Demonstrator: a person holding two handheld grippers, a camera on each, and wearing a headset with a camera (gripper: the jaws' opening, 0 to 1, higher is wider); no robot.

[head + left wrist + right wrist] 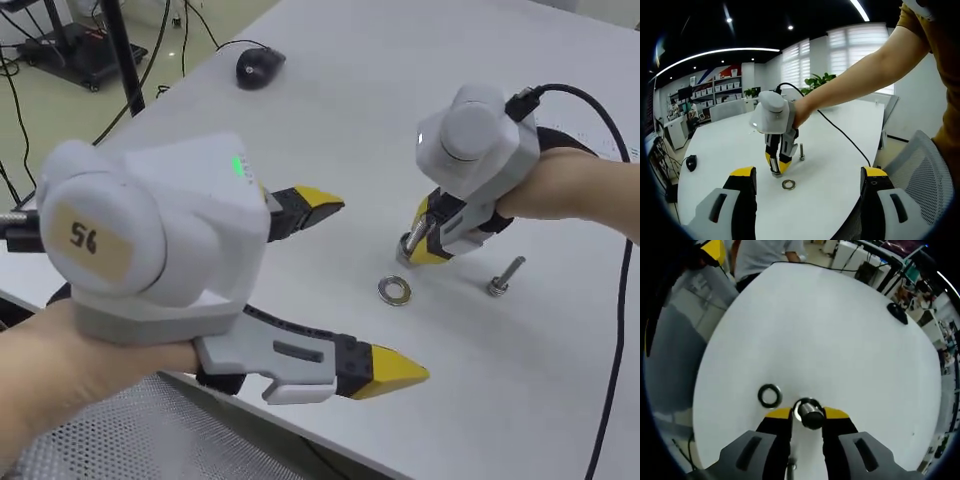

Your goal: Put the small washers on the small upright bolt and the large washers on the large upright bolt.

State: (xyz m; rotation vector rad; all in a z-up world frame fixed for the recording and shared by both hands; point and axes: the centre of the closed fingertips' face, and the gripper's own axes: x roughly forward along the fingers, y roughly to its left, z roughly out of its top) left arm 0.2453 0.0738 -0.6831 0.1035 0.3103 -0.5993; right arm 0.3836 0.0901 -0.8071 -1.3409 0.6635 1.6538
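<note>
White tabletop (380, 110); toward its near edge my right claw (776, 167) narrows around the large bolt (811, 417), grip unclear; a washer (394, 291) lies beside it; my left claw (808, 172) gapes empty.

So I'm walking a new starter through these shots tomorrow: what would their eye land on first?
Probably the left claw, huge in the head view's foreground with its yellow-tipped jaws spread wide. Next, the right claw farther out on the white table, its jaws flanking the big upright bolt, with a loose washer lying beside it and a smaller bolt nearby.
</note>
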